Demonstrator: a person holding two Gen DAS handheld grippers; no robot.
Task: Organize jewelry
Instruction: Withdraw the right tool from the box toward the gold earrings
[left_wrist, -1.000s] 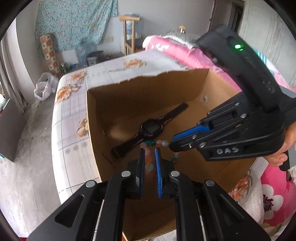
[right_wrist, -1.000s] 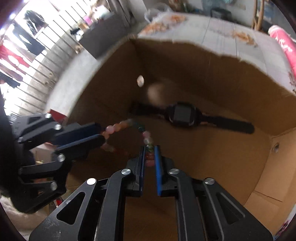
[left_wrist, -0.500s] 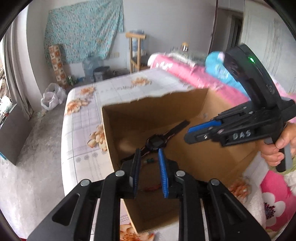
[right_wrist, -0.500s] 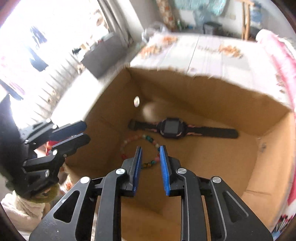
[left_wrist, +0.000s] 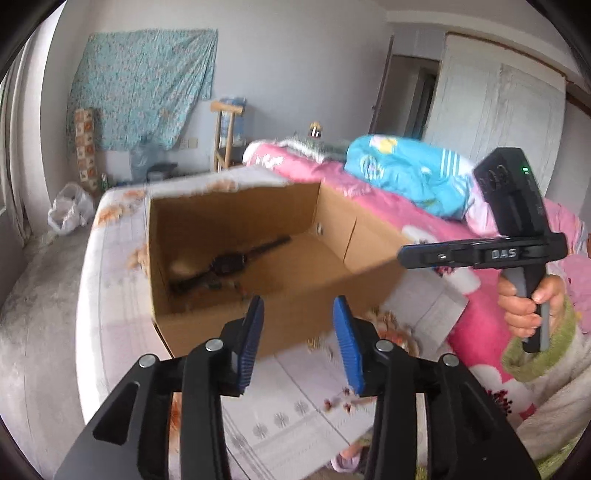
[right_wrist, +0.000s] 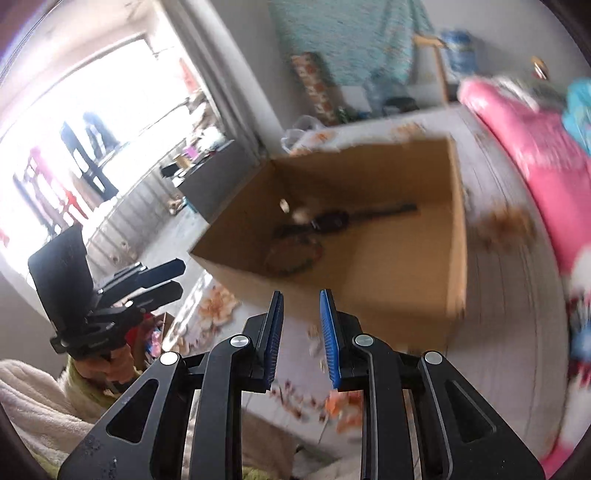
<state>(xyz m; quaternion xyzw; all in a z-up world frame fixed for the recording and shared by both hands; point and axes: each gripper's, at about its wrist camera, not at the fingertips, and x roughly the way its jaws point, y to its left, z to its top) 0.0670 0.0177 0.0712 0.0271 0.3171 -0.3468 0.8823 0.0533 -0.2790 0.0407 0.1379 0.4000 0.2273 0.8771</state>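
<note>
An open cardboard box (left_wrist: 207, 325) (right_wrist: 458, 221) stands on the bed. On its floor lie a black watch (left_wrist: 229, 264) (right_wrist: 332, 219) and, just in front of it, a coloured bead bracelet (right_wrist: 293, 254) (left_wrist: 225, 286). My left gripper (left_wrist: 298, 306) is outside the box, before its near wall. Its jaws are opening and nothing is between them. It also shows at the left in the right wrist view (right_wrist: 181, 277). My right gripper (right_wrist: 301, 295) hangs back from the box with a small gap between its pads and holds nothing. It appears side-on to the right of the box (left_wrist: 402, 254).
The box sits on a white floral sheet (left_wrist: 110, 295). A pink blanket (left_wrist: 424, 229) and a blue quilt (left_wrist: 406, 177) lie along the bed's right side. A person's hand (left_wrist: 524, 306) holds the right gripper's handle. Grey floor (left_wrist: 33, 332) lies left of the bed.
Both grippers let go of the bead bracelet, which dropped onto the box floor by the watch. Both have pulled back out of the box and their jaws have widened.
</note>
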